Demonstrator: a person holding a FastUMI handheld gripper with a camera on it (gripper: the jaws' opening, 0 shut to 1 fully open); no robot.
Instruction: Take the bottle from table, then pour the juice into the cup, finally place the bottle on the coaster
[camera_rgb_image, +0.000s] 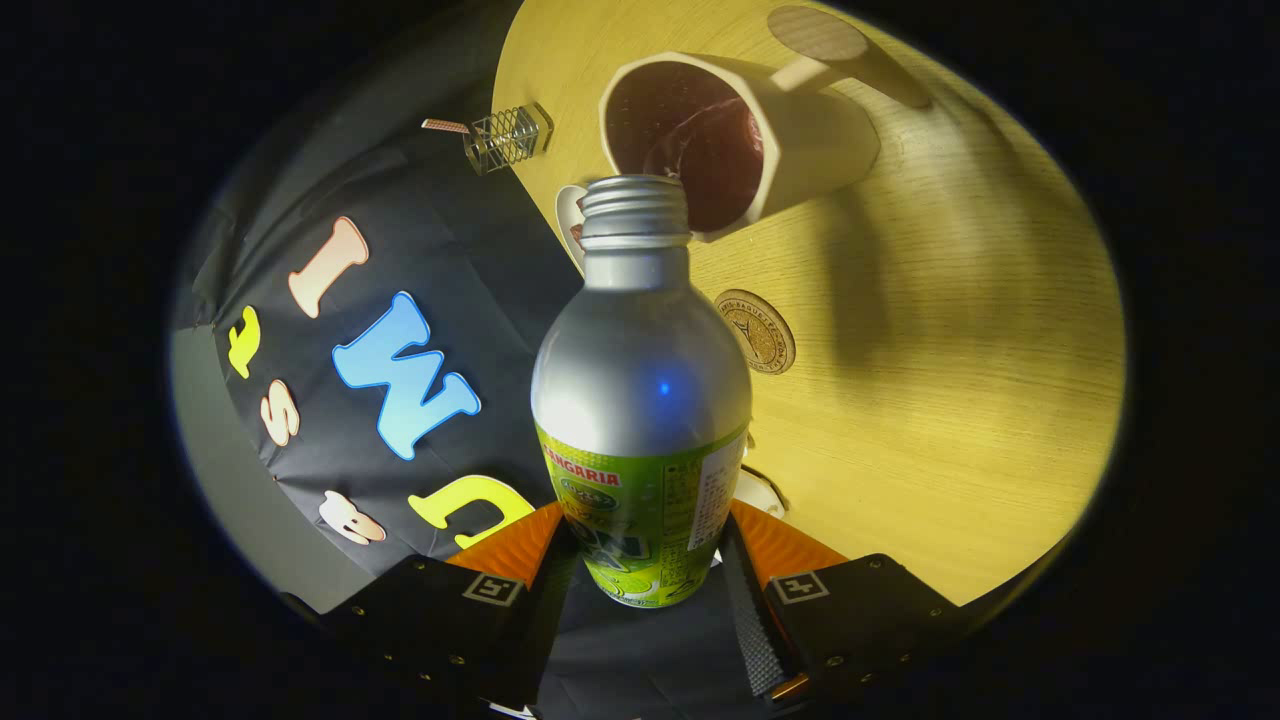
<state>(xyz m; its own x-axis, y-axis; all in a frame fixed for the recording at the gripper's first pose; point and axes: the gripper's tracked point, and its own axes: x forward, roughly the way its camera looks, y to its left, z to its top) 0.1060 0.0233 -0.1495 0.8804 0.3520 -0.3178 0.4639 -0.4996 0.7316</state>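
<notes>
Between the gripper's (640, 560) fingers the bottle (641, 400) is clamped by its labelled base, tipped so its open threaded mouth sits at the rim of the cup (800, 140) — the pouring step, judging by the dark juice (700, 150) inside. Next comes righting the bottle and carrying it to the coaster (756, 331) on the worktop (950, 400) — just beside the cup.

bottle (640, 400) base hidden, coaster (757, 331) partly covered
</notes>
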